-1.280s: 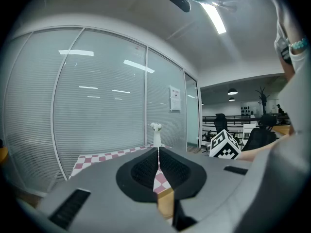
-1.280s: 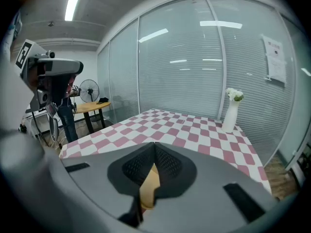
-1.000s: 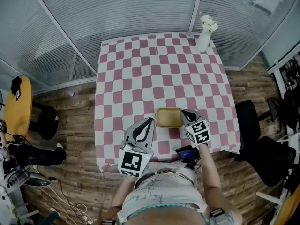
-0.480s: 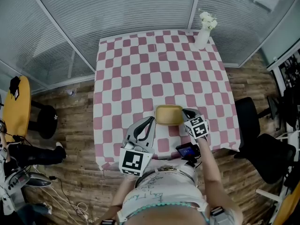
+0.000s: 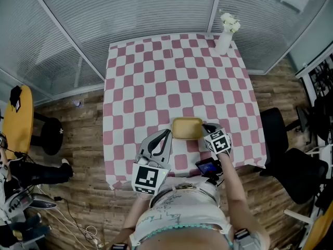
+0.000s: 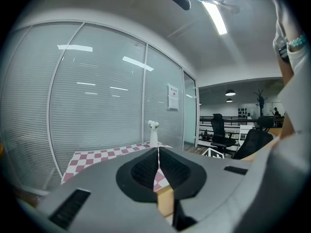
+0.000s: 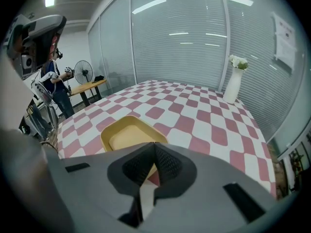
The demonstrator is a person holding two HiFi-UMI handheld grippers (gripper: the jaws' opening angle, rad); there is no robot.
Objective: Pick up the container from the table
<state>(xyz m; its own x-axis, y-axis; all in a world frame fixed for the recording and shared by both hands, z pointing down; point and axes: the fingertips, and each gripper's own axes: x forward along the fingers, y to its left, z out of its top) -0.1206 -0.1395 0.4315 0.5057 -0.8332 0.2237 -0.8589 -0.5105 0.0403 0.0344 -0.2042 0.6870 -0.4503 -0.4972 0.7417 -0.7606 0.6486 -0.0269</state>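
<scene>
Yellow shallow square container (image 5: 187, 128) sits on the pink-and-white checked tablecloth (image 5: 156, 87), near the front edge. Just left of it, the left gripper (image 5: 165, 134) has its jaws pressed together, empty. At the container's right rim, the right gripper (image 5: 206, 126) has its jaws likewise closed on nothing.

Container (image 5: 187, 128): plain mustard yellow. Tablecloth (image 5: 156, 82): pink-red and white checks. Left gripper (image 5: 167, 134) and right gripper (image 5: 204, 125): grey shells, black textured pads (image 7: 138, 166), cubes with black-on-white square markers. Vase (image 5: 225, 43) at far right corner: white, flowers (image 5: 230, 21) white. Floor (image 5: 83, 124): brown wood planks. Blinds (image 5: 130, 9): pale grey, fine horizontal stripes. Chair (image 5: 276, 134) on right: black. Panel (image 5: 18, 121) far left: yellow.
</scene>
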